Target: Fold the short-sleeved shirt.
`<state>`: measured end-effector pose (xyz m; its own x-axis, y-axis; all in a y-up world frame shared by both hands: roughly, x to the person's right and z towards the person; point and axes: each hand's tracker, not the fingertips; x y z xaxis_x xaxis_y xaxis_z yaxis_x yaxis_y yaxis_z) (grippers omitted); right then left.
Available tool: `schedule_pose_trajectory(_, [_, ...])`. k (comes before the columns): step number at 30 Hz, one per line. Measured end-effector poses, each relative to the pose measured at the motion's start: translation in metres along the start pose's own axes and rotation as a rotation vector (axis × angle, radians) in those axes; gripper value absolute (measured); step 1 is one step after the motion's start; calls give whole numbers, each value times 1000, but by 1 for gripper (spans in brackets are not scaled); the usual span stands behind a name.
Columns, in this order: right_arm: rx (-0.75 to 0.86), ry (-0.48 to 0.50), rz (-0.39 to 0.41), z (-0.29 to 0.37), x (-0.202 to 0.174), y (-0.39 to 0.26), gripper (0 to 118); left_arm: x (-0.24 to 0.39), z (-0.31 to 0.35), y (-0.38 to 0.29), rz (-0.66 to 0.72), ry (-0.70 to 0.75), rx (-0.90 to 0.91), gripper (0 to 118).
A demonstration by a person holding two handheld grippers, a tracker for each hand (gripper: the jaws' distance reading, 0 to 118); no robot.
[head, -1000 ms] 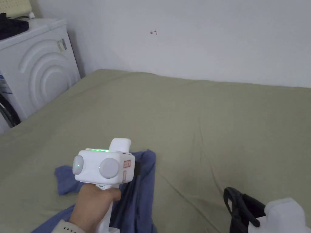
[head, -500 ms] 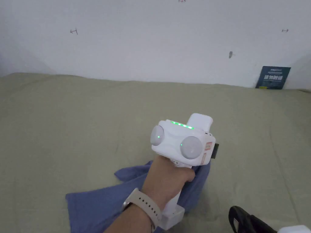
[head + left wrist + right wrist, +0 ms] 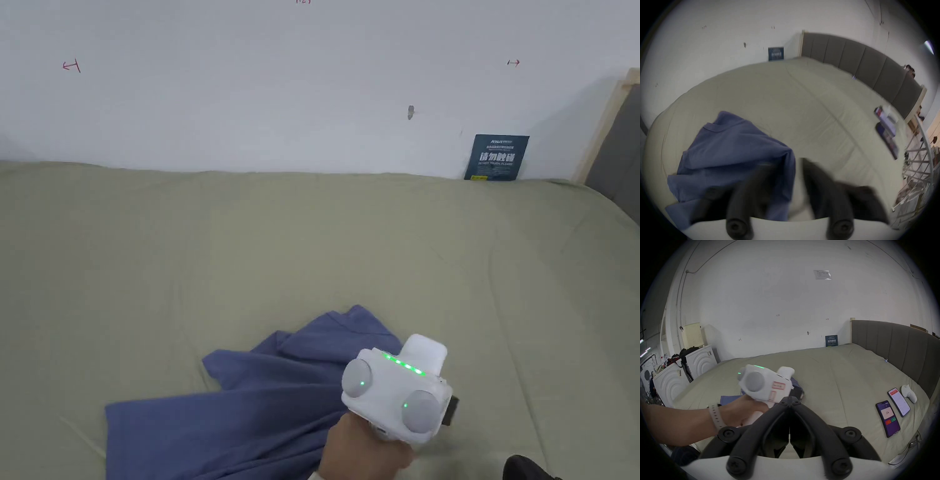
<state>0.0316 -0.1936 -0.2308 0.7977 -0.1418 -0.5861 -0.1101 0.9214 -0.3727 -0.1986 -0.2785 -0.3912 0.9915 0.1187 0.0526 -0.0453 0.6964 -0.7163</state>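
Shirt (image 3: 730,154) drapes over one of the left gripper's (image 3: 795,167) parted jaws; right gripper (image 3: 790,400) closed, empty.

The shirt (image 3: 250,406) is noted as plain slate blue, without print. The bed sheet (image 3: 312,250) is recorded as uniform pale olive green. The wall (image 3: 250,94) is seen as white, marked with small red signs. The left gripper (image 3: 786,186) is observed with black jaws and a white housing carrying grey round pads, green lights and a red-outlined label. The right gripper (image 3: 790,400) is recorded with black jaws. The headboard (image 3: 899,345) is noted as grey with vertical panel seams. A dark blue placard (image 3: 497,157) is seen against the wall. The watch strap (image 3: 715,415) is recorded as beige.
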Motion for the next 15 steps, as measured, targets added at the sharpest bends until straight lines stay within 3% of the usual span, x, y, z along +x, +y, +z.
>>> schedule_pose_trajectory(1, [2,8,2,3,-3,1,1,-2,20,-2,27,-43,26,78])
schedule_pose_trajectory(2, [6,13,3,6,-7,2,1,-3,45,-6,41,-76,71,93])
schedule_pose_trajectory(4, [26,28,1,17,-14,3,1,-2,106,-19,39,-57,163,95])
schedule_pose_trajectory(6, [39,35,3,28,-21,2,1,-3,162,-46,56,-41,230,105])
schedule_pose_trajectory(11, [36,63,11,60,-41,-8,1,-16,292,-141,169,-22,265,104])
schedule_pose_trajectory(12, [33,70,22,65,-46,-10,1,-19,309,-156,170,26,259,100])
schedule_pose_trajectory(13, [31,70,31,70,-51,-12,1,-21,325,-171,164,66,262,86])
schedule_pose_trajectory(14, [29,73,34,74,-55,-14,1,-23,338,-184,148,145,261,42])
schedule_pose_trajectory(15, [29,82,34,78,-59,-16,1,-26,349,-193,169,190,263,9])
